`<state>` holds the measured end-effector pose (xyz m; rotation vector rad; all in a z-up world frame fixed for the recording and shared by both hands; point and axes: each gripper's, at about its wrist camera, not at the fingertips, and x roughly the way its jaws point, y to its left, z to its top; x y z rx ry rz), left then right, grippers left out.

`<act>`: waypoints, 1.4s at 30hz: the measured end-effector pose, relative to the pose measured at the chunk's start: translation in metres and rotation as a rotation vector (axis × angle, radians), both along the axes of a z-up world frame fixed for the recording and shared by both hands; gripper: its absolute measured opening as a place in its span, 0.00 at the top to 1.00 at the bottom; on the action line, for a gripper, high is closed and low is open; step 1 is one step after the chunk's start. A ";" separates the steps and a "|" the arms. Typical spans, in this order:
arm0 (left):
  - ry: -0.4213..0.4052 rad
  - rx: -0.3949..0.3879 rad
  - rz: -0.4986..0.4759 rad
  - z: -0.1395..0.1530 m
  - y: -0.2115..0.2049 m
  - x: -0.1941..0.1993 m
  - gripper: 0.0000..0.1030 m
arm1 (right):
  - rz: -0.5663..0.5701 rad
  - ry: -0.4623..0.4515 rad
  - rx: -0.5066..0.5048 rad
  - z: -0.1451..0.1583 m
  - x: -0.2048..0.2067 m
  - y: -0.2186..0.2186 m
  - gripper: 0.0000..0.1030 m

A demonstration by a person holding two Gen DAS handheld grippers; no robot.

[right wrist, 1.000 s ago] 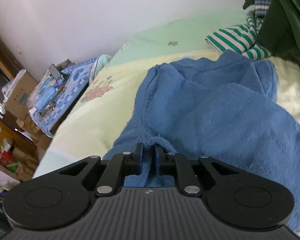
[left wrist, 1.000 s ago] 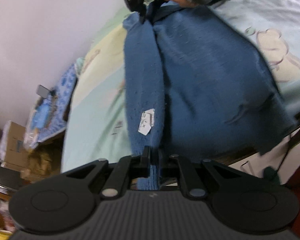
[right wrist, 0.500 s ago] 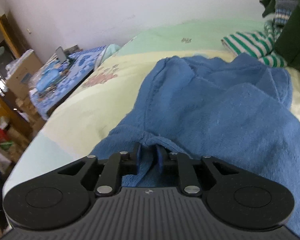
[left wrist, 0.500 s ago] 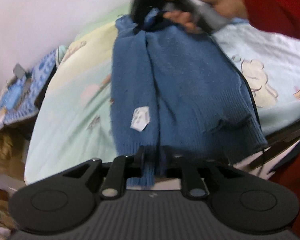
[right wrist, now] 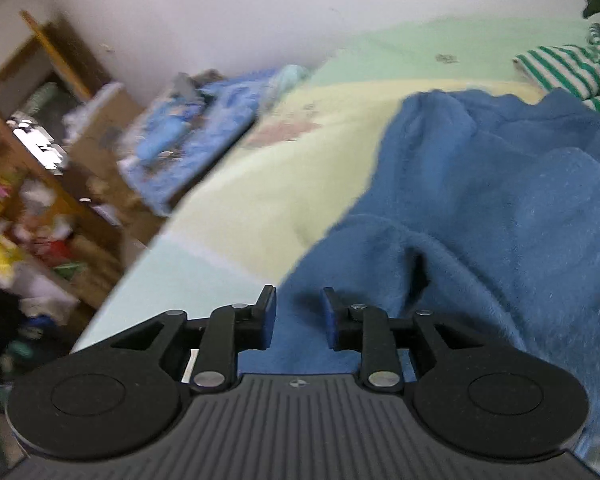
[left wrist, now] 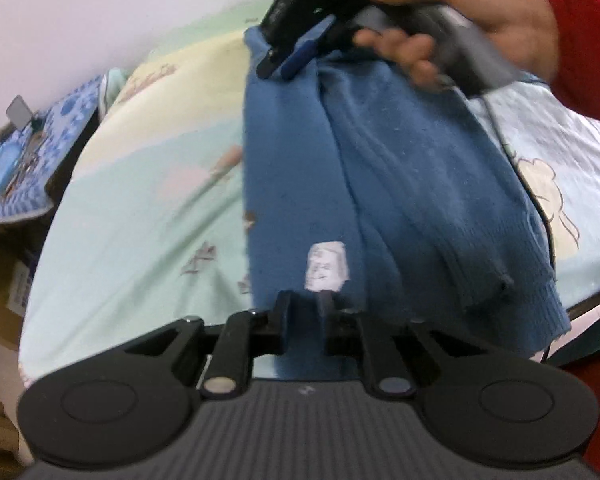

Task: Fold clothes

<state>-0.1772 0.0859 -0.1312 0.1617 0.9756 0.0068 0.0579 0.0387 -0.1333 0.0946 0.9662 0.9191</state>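
On the bed (left wrist: 140,220), blue sweater (left wrist: 400,168) laid out lengthwise, one side panel already turned over the middle, white label (left wrist: 326,266) facing up near the hem. Hem end hanging just over the bed's near edge.

Left tongs (left wrist: 303,300) at that hem, clamped on the knit; a brief loosening and re-nip there, fabric between the pads throughout. Still the anchor point.

Right tongs (right wrist: 298,300) at the far, shoulder end: were pinching a ridge of fabric a second ago, have just been opening, now parted with the sweater (right wrist: 500,220) lying slack under and between the pads, not pressed. Same seen from the left wrist camera: right tongs (left wrist: 278,68) spread just above the top edge, hand (left wrist: 480,28) and red sleeve (left wrist: 580,32) behind.

Reads as: shoulder end placed and released, lengthwise fold set down. Probably next: re-grip for the crosswise fold, hem toward shoulders. Risk: overhanging hem dragging the stack if the left lets go early.

Further out: striped garment (right wrist: 560,68) waiting beyond on the bed (right wrist: 280,184), well apart.
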 end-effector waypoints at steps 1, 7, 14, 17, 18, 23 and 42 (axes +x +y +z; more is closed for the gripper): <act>-0.004 -0.006 -0.004 -0.002 -0.003 0.000 0.96 | -0.033 0.011 0.003 -0.004 0.008 -0.001 0.83; 0.000 -0.002 -0.047 -0.002 -0.013 0.001 0.96 | -0.110 0.015 0.055 -0.025 0.039 -0.012 1.00; -0.074 0.060 -0.157 0.036 0.004 0.019 0.76 | -0.034 -0.016 0.047 -0.006 0.003 -0.015 0.89; -0.082 0.114 -0.232 0.027 0.008 0.049 0.75 | -0.049 -0.039 0.021 -0.013 0.002 -0.020 0.93; -0.086 0.132 -0.262 0.024 0.010 0.059 0.75 | -0.060 -0.036 0.022 -0.014 0.004 -0.022 0.96; -0.088 0.127 -0.381 0.006 0.024 0.112 0.74 | -0.098 0.006 0.114 0.009 0.012 -0.030 0.87; -0.107 -0.088 -0.595 -0.007 0.057 0.092 0.84 | -0.336 -0.163 -0.139 -0.005 0.116 0.105 0.98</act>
